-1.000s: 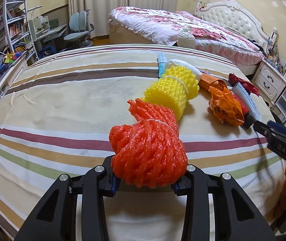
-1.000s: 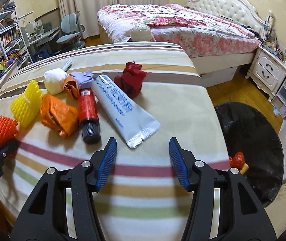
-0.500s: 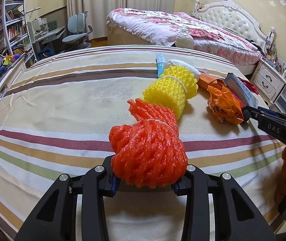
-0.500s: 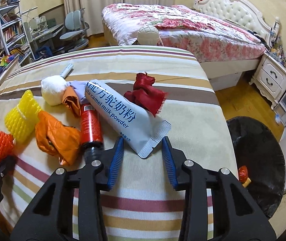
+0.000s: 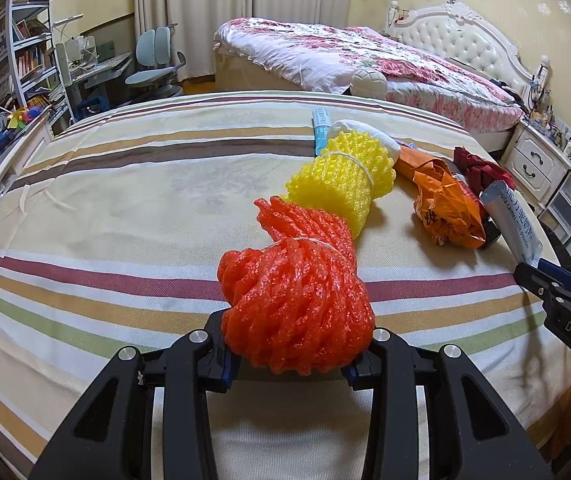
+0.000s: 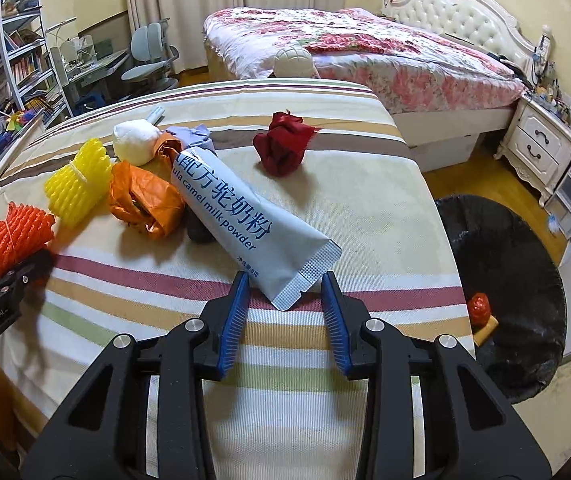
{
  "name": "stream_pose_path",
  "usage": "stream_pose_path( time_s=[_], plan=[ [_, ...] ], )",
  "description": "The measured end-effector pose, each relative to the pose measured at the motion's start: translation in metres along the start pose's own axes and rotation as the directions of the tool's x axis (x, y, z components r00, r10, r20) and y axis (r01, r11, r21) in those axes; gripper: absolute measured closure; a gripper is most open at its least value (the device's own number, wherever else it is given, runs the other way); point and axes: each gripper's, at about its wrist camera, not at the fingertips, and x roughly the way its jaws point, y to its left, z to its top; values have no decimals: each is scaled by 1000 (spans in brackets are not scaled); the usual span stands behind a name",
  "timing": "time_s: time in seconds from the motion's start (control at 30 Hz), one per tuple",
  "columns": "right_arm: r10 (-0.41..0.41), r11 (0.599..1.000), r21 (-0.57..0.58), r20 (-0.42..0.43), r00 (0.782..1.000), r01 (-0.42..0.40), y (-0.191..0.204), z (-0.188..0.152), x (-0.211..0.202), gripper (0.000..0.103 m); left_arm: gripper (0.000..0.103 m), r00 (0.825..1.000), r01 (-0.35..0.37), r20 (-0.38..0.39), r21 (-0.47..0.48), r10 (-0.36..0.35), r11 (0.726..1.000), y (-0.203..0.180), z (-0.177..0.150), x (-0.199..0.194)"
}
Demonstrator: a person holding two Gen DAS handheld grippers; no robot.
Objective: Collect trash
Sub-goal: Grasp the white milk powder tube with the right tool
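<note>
My left gripper (image 5: 297, 364) has its fingers pinched on the orange foam net (image 5: 297, 304), which bulges up between them near the front edge of the striped bed (image 5: 125, 208). Just behind it lies the yellow foam net (image 5: 341, 180), then a crumpled orange wrapper (image 5: 445, 208) toward the right edge.

My right gripper (image 6: 285, 312) has its fingers opening, and the crimped corner of the grey camel milk powder sachet (image 6: 245, 220) sits between them; the blue pads do not press on it, with a gap showing on each side. The sachet slants back toward the wrapper and the white ball (image 6: 135, 142), its far end resting on the pile. A red crumpled cloth (image 6: 283, 148) lies alone behind it, nearer the bed's right edge. On the floor past that edge stands a black-lined bin (image 6: 525, 280) with a small orange piece (image 6: 479, 306) inside.
</note>
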Motion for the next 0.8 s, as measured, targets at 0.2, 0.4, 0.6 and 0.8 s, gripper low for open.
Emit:
stream_pose_path(
  time_s=[0.2,0.4,0.6,0.8],
  plan=[
    [-20,1000,-16,12,1000,21,-2,10,6,44,64,1000,1,0,-4,-1,1000,1,1,0],
    [-14,1000,-18,8,1000,15,-4,22,17,44,64,1000,-1,1,2,1,1000,3,1,0],
    [3,999,-35,-3,1000,-3,-1,22,20,59,64,1000,1,2,1,-1,1000,2,1,0],
    [0,1000,-31,1,1000,0,0,15,13,62,64,1000,10,7,-3,-10,1000,1,1,-2]
  ],
)
